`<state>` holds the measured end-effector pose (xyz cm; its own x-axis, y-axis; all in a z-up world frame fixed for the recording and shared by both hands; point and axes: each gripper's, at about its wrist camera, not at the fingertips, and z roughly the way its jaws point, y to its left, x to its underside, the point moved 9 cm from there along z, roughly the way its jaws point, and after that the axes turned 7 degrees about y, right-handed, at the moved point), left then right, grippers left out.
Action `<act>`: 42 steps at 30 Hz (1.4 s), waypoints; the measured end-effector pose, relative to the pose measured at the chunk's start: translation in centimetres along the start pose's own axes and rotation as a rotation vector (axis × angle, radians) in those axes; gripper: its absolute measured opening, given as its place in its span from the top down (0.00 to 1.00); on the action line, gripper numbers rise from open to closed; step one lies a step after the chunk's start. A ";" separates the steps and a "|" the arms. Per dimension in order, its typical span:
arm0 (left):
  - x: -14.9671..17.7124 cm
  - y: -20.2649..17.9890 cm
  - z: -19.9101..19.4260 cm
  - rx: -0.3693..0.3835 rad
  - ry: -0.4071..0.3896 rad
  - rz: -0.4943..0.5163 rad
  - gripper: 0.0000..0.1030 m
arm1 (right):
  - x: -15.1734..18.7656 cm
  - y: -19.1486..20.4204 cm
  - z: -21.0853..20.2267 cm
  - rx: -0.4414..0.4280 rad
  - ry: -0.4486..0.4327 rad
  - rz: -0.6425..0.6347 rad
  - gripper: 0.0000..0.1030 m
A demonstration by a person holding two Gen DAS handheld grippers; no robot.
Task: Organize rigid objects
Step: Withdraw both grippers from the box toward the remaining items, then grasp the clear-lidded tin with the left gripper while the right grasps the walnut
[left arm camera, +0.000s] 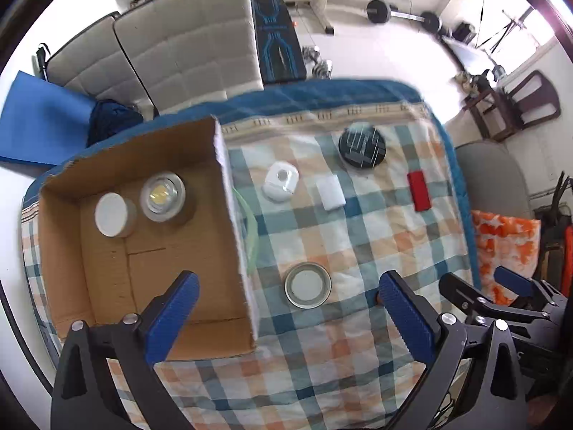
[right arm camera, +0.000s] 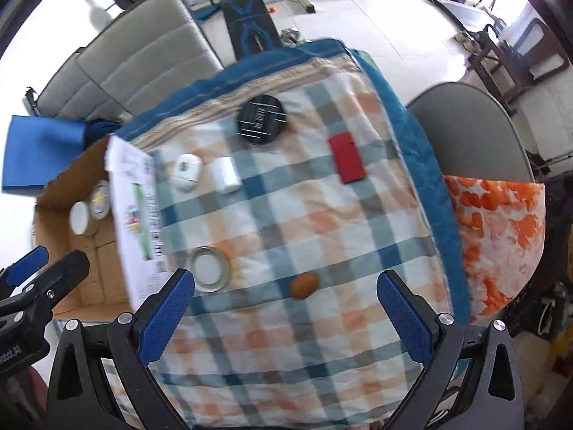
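1. We see our left gripper (left arm camera: 286,308) with its blue-padded jaws spread wide and nothing between them, hovering over the near part of the checked cloth (left arm camera: 358,251), one finger above the cardboard box (left arm camera: 64,251).
2. Our right gripper (right arm camera: 286,308) is likewise spread apart and empty, above the cloth's near edge.
3. The box sits at the cloth's left edge; inside it, against the far wall, a white-lidded round tin (left arm camera: 111,215) and a round clear-topped tin (left arm camera: 163,193) lie side by side, touching or nearly so.
4. On the cloth just beside the box's right wall lies a metal ring lid (left arm camera: 308,285).
5. Farther back, a white rounded device (left arm camera: 280,181) and a white case (left arm camera: 330,192) sit near each other.
6. Toward the far edge rests a black round disc (left arm camera: 362,146); a red rectangular block (left arm camera: 418,190) lies near the right edge.
7. In the right wrist view, a small brown oval object (right arm camera: 304,285) lies near the front, right of the ring lid.
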<state>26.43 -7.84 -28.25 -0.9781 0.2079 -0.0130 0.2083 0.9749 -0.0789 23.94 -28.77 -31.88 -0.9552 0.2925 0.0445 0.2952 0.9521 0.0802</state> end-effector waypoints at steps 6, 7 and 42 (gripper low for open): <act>1.0 -2.6 6.6 -0.083 0.124 0.076 0.00 | 1.6 -2.7 7.9 -0.053 0.157 0.055 0.02; 1.1 -2.8 7.4 -0.102 0.135 0.088 0.00 | 1.9 -3.1 9.2 -0.067 0.182 0.067 0.04; 4.0 -5.4 20.4 -0.206 0.435 0.253 0.36 | 5.4 -7.2 17.5 -0.103 0.299 0.121 0.65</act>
<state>21.32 -13.91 -48.19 -0.8142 0.4097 0.4113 0.4766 0.8763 0.0706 16.35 -32.49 -49.69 -0.8698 0.3488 0.3489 0.4209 0.8936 0.1561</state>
